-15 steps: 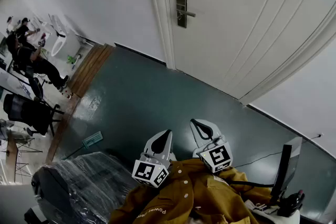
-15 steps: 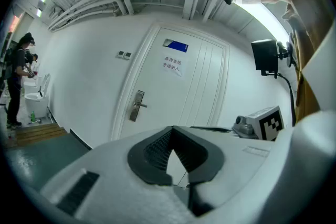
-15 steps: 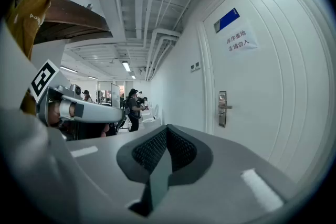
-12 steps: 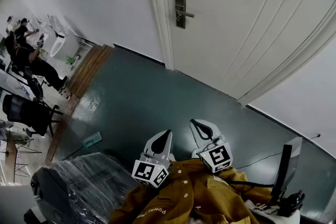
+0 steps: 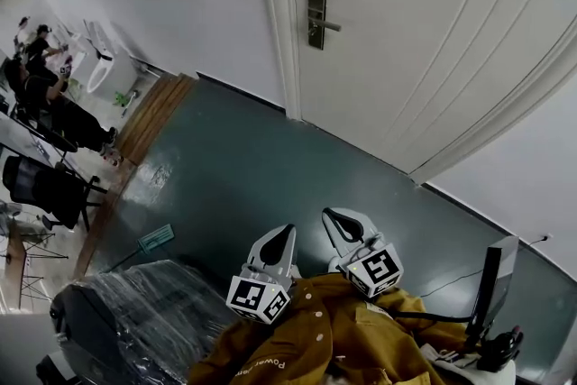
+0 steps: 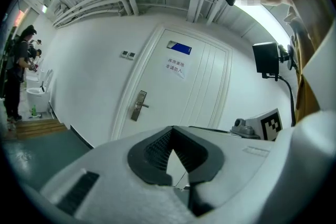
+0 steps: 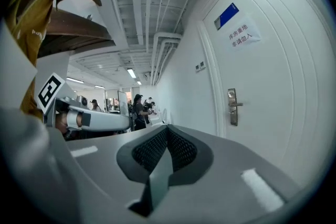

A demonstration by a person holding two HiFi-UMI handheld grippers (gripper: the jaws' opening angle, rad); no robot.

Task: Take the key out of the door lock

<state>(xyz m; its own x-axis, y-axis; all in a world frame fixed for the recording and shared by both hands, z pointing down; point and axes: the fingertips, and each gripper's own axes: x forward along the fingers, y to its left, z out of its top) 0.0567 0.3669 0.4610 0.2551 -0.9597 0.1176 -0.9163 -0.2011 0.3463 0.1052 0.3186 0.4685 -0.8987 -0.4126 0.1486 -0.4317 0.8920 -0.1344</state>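
- Left gripper: jaws closed tip to tip, ribbed pads empty; held low and close to the body, just left of the right gripper, tips aimed at the door.
- Right gripper: jaws likewise drawn together, nothing between them; tips a little further forward than the left gripper's; marker cube at its rear, resting against the mustard jacket.
- Door lock: metal plate with a lever handle, on the door's left edge; far ahead of both grippers and well apart from them; in the left gripper view above and left of the closed tips, in the right gripper view above and right of them.
- Key: too small to make out at the lock plate in any view.
- Door: white, panelled, shut in its frame; paper notice and blue plate high on it, above the left gripper's tips.
- Floor: dark teal, bare between the grippers and the door.
- Plastic-wrapped object: dark, just left of the left gripper and below it.
- People: far off to the left of both grippers, beside white fixtures.
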